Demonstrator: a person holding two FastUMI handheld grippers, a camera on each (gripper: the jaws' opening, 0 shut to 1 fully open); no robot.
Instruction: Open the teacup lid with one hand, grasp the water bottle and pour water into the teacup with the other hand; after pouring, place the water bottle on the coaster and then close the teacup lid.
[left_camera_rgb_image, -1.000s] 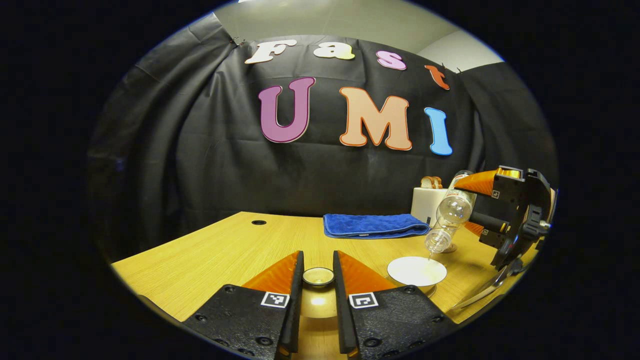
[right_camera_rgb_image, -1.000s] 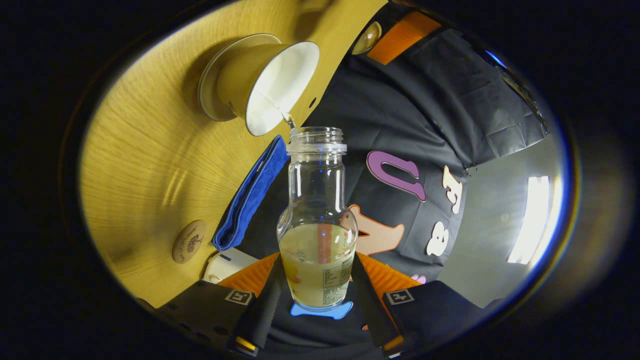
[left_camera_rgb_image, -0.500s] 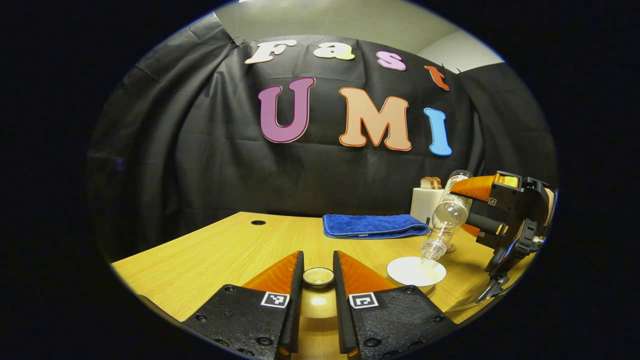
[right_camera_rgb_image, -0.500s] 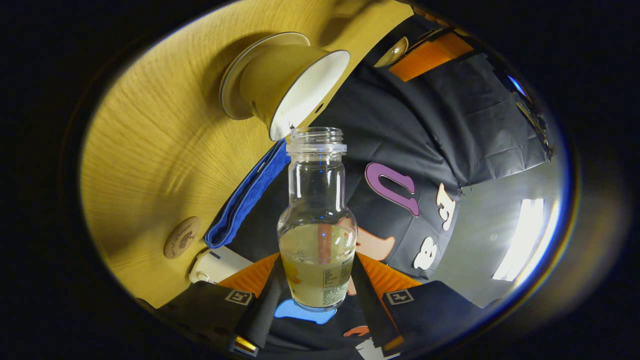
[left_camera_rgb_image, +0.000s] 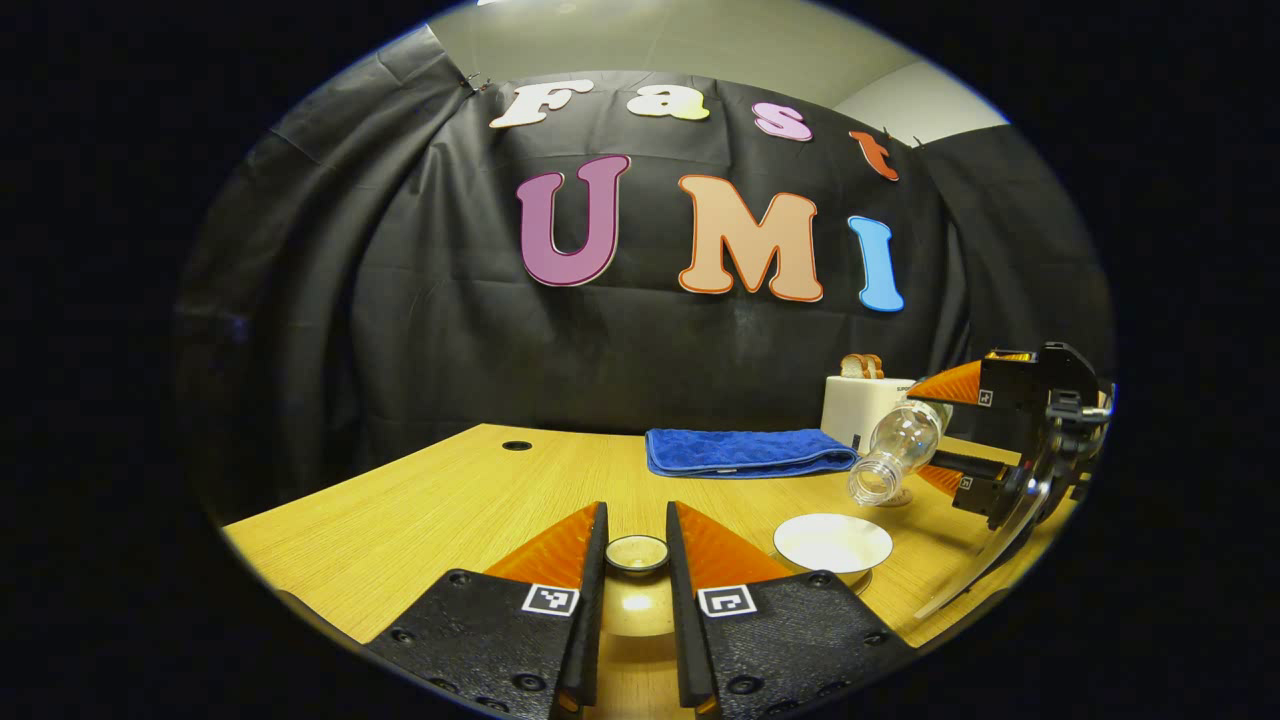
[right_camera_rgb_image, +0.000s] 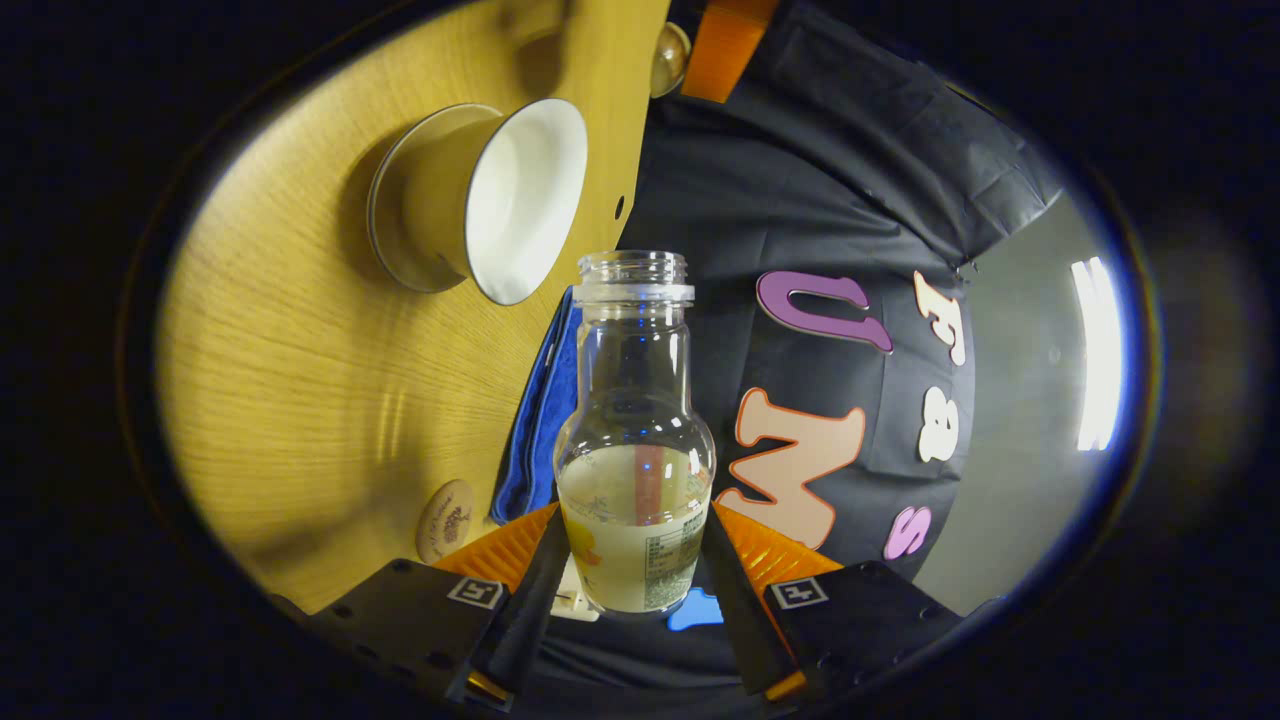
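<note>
Both fingers (right_camera_rgb_image: 535, 590) on tilted bottle (right_camera_rgb_image: 635, 450) (lid (left_camera_rgb_image: 637, 553) prob. gripped).

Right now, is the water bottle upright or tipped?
Tipped. In the left gripper view the water bottle lies slanted, mouth low toward the teacup, between the right gripper fingers.

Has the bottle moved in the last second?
Yes. In the left gripper view the water bottle has swung back from over the teacup, toward the white box, tilted flatter.

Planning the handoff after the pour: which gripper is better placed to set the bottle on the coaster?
Right. The right gripper already clamps the water bottle, tipped near the open teacup; the coaster lies close by. The left gripper is holding the lid.
</note>
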